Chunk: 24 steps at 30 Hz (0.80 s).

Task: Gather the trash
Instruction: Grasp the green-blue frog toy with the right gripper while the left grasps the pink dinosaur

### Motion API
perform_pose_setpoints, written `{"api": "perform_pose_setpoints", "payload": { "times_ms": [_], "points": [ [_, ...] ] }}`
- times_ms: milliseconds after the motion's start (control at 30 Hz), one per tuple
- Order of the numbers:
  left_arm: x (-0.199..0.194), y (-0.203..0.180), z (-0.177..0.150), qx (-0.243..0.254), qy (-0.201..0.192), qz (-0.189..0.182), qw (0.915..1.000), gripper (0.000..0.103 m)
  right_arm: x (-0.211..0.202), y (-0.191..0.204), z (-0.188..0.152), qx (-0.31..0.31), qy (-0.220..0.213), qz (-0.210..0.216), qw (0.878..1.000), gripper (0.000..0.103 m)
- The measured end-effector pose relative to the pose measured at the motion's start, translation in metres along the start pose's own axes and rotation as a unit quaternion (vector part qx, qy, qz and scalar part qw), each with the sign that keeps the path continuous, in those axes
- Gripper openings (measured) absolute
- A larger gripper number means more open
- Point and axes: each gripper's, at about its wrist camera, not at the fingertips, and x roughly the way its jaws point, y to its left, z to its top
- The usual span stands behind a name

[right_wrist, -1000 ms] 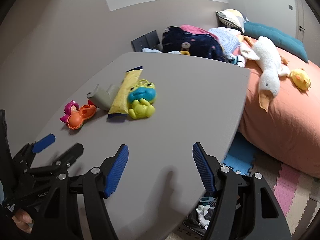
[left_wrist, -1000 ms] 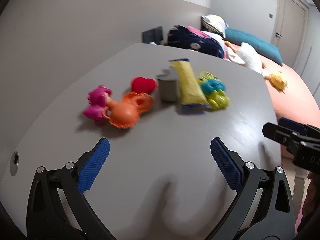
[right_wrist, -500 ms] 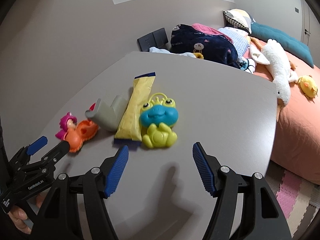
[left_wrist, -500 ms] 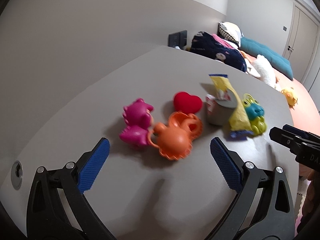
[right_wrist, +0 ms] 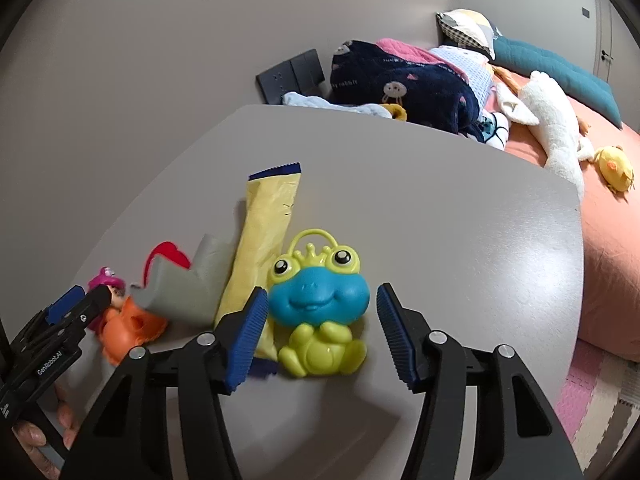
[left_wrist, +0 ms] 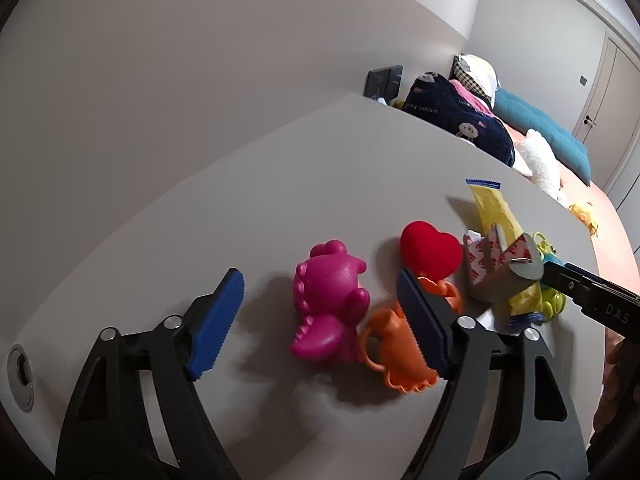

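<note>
A yellow snack wrapper [right_wrist: 268, 236] with blue ends lies on the grey table [right_wrist: 440, 232]; it also shows in the left wrist view [left_wrist: 496, 216]. A torn grey carton [right_wrist: 188, 288], red-and-white inside [left_wrist: 496, 272], rests beside it. My right gripper [right_wrist: 320, 332] is open, its fingers on either side of a green-and-blue frog toy [right_wrist: 320, 308]. My left gripper [left_wrist: 316, 320] is open around a magenta dinosaur toy [left_wrist: 328, 300], with the right finger over an orange toy [left_wrist: 396, 348].
A red heart [left_wrist: 430, 250] lies behind the orange toy. A round grommet [left_wrist: 20, 368] sits in the table's left corner. Beyond the table stands a bed [right_wrist: 600, 208] with a navy blanket [right_wrist: 404, 80], plush goose [right_wrist: 556, 120] and pillows. Foam floor mats [right_wrist: 592, 392] lie at right.
Both grippers moved forward and down toward the toys. The left now straddles the magenta dinosaur; the right now straddles the frog. Both stay open.
</note>
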Motion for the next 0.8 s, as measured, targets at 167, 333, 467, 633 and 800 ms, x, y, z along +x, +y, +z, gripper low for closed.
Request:
{"api": "perform_pose_setpoints", "payload": {
  "times_ms": [167, 333, 467, 633, 800],
  "points": [
    [0.014, 0.001, -0.001, 0.000, 0.022, -0.010, 0.9997, 0.059, 0.010, 0.003, 0.001, -0.013, 0.003, -0.013, 1.000, 0.057],
    [0.018, 0.006, -0.004, -0.004, 0.029, -0.016, 0.9994, 0.050, 0.010, 0.011, -0.001, -0.039, -0.001, -0.031, 0.999, 0.057],
    [0.017, 0.009, -0.004, -0.010, 0.028, -0.019, 0.9994, 0.047, 0.013, 0.012, 0.000, -0.040, 0.005, -0.021, 0.999, 0.057],
    [0.015, 0.012, -0.005, -0.015, 0.026, -0.019, 0.9994, 0.040, 0.017, 0.017, 0.003, -0.045, 0.009, -0.014, 0.999, 0.057],
    [0.009, 0.015, -0.005, -0.010, 0.018, -0.007, 0.9998, 0.040, 0.020, 0.025, 0.003, -0.059, 0.013, -0.025, 0.998, 0.057]
  ]
}}
